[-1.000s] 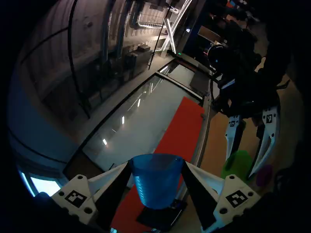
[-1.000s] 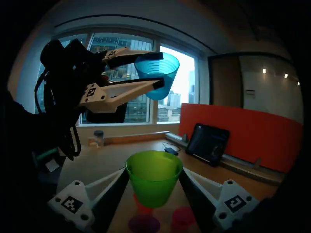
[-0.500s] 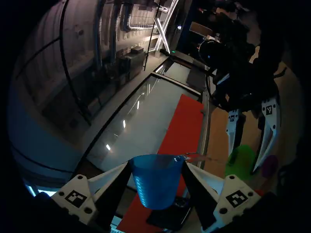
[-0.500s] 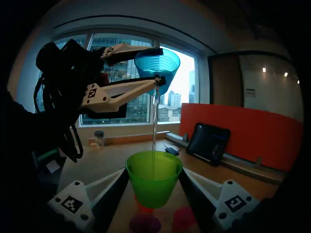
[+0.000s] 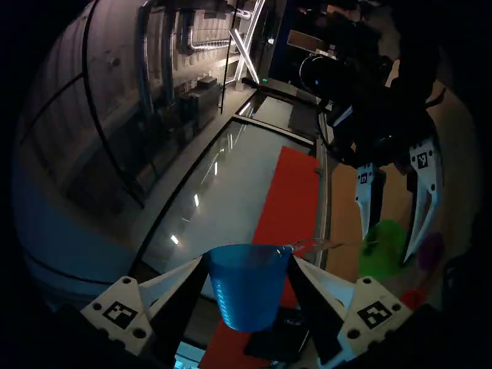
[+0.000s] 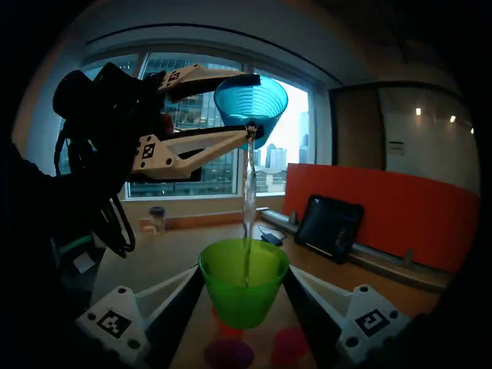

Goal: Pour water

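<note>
Squeezing a blue measuring cup [image 5: 248, 295] between both fingers of the left gripper [image 5: 248, 270], tipping it rim-down and sending a thin stream of water [image 6: 248, 184] off its lip. Pinching a green cup [image 6: 243, 295] upright between both fingers of the right gripper [image 6: 244, 273], holding it directly below the blue one and well apart from it, catching the stream inside the rim. Hovering the right gripper over a purple cup [image 6: 227, 355] and a pink cup [image 6: 289, 344] on the wooden desk [image 6: 154, 258]. Facing, farther ahead and to that gripper's right, a dark tablet [image 6: 328, 229] leaning near an orange partition [image 6: 393, 209]. Facing, ahead and to its left, a small jar [image 6: 156, 216] beside the sill of a window [image 6: 184, 166] looking onto city towers.
</note>
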The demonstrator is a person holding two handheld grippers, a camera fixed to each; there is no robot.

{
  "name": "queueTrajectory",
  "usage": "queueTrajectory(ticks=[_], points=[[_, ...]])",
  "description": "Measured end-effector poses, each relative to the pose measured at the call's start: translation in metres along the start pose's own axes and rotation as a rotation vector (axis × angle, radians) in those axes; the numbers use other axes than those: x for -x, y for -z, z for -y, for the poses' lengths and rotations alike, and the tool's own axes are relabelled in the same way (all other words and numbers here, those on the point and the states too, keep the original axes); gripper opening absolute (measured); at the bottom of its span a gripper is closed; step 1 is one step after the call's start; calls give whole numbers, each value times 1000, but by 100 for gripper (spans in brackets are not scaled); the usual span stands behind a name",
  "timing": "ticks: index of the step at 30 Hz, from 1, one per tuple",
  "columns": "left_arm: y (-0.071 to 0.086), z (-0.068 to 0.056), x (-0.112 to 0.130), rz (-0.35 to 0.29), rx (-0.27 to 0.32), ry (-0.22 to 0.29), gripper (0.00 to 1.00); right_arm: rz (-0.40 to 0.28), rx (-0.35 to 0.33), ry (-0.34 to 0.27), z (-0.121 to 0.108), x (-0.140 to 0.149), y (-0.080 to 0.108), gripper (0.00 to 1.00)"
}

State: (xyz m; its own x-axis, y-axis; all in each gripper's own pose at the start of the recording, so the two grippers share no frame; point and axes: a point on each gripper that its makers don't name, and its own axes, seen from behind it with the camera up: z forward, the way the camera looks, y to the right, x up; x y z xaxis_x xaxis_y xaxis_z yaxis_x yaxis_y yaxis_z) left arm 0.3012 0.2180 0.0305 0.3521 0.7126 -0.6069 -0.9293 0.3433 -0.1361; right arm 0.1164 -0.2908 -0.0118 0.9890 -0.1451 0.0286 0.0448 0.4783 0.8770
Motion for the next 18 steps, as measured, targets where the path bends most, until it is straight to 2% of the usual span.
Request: queueTrajectory(ticks=[18], points=[[-1, 1, -10, -10, 0, -76, 88, -2, 2, 2, -1, 0, 3, 90]])
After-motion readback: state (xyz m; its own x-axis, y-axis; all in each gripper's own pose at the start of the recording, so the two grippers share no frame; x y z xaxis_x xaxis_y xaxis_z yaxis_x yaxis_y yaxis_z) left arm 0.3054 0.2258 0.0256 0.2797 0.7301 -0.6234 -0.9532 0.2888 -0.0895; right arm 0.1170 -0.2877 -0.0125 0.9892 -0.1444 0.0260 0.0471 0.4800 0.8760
